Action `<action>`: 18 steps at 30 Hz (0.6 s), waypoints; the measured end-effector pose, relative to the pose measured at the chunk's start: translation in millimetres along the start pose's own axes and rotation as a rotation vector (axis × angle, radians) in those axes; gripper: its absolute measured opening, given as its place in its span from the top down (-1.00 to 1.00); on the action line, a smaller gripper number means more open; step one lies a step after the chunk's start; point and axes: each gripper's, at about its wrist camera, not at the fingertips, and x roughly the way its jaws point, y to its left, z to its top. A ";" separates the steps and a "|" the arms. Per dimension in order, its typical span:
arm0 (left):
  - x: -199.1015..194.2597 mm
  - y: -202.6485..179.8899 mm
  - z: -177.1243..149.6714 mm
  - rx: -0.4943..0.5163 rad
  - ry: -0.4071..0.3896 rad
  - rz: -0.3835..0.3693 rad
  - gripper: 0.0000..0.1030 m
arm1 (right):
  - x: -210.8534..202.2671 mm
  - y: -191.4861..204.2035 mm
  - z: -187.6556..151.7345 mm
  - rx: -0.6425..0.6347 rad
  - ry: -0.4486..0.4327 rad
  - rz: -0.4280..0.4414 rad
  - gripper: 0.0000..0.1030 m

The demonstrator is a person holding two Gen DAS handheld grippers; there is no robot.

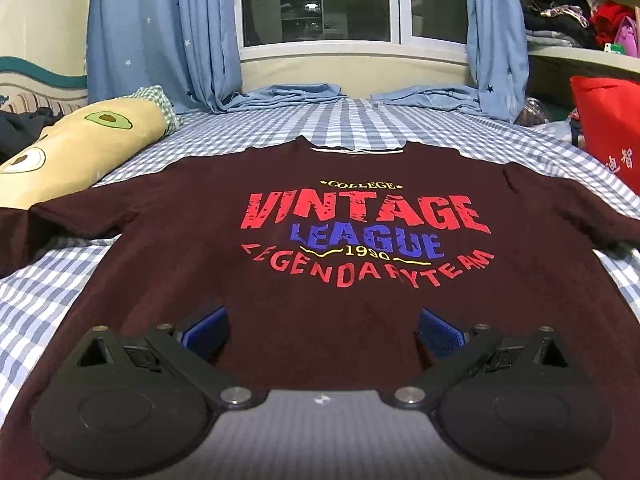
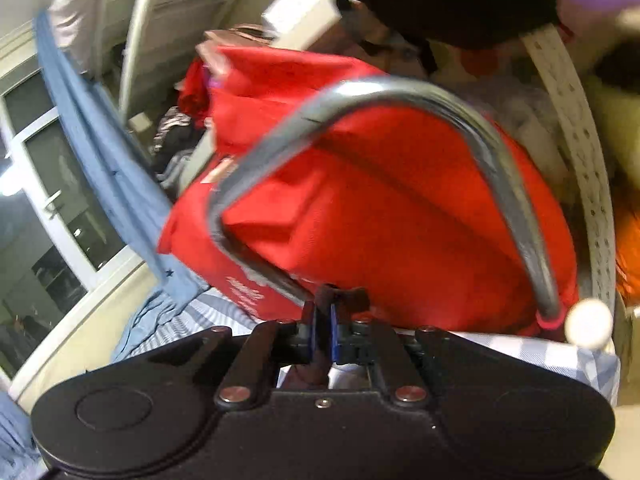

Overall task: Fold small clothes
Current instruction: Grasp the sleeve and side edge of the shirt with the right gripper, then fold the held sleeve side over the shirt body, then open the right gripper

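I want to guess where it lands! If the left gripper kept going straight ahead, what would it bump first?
Probably the dark T-shirt on the bed: the open left gripper points slightly downward over it, toward the print.

Blue-checked bed [image 1: 360,128] bearing a spread maroon T-shirt [image 1: 200,248], avocado pillow [image 1: 92,140] and red bag [image 1: 604,120].

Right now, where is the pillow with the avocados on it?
In the left wrist view the avocado pillow lies at the left on the checked bed sheet, beside the T-shirt's left sleeve and below the blue curtain.
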 end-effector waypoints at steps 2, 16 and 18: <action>-3.3 3.6 3.7 -0.011 -0.010 -0.001 -0.99 | -10.8 19.7 0.5 -0.048 -0.015 0.052 0.87; -31.8 48.4 22.5 -0.131 -0.098 0.077 -0.99 | -114.9 255.3 -66.0 -0.482 -0.037 0.647 0.87; -34.9 59.2 23.1 -0.152 -0.105 0.105 -0.99 | -127.4 282.5 -95.5 -0.547 -0.004 0.711 0.87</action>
